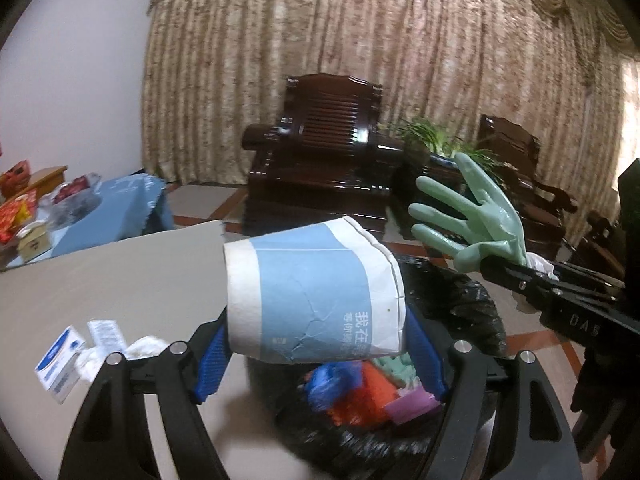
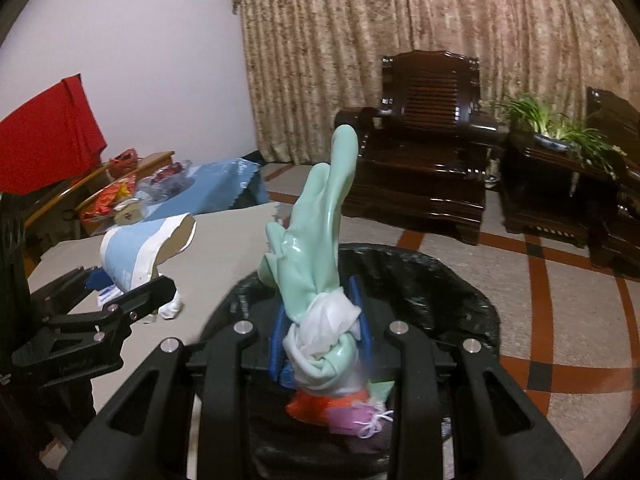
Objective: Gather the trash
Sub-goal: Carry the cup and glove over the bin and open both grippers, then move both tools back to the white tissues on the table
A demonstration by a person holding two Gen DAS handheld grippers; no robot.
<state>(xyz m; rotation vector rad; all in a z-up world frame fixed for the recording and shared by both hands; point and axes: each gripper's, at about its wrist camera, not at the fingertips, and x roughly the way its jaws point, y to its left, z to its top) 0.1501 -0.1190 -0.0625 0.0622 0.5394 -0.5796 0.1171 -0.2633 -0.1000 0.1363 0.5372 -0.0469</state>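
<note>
Jaws angled down over bin (image 2: 460, 280), L gripper (image 1: 316, 344) clamps cup (image 1: 312, 292), R gripper (image 2: 320, 340) glove (image 2: 320, 232)

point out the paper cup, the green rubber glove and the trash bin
paper cup (image 1: 312, 292): left wrist view, blue band on its side
green rubber glove (image 2: 316, 248): right wrist view, palm
trash bin (image 2: 440, 280): right wrist view, black liner at rim

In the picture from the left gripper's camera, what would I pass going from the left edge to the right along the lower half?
small blue and white box → crumpled white tissue → squashed paper cup in the left gripper → green rubber glove → right gripper
</note>
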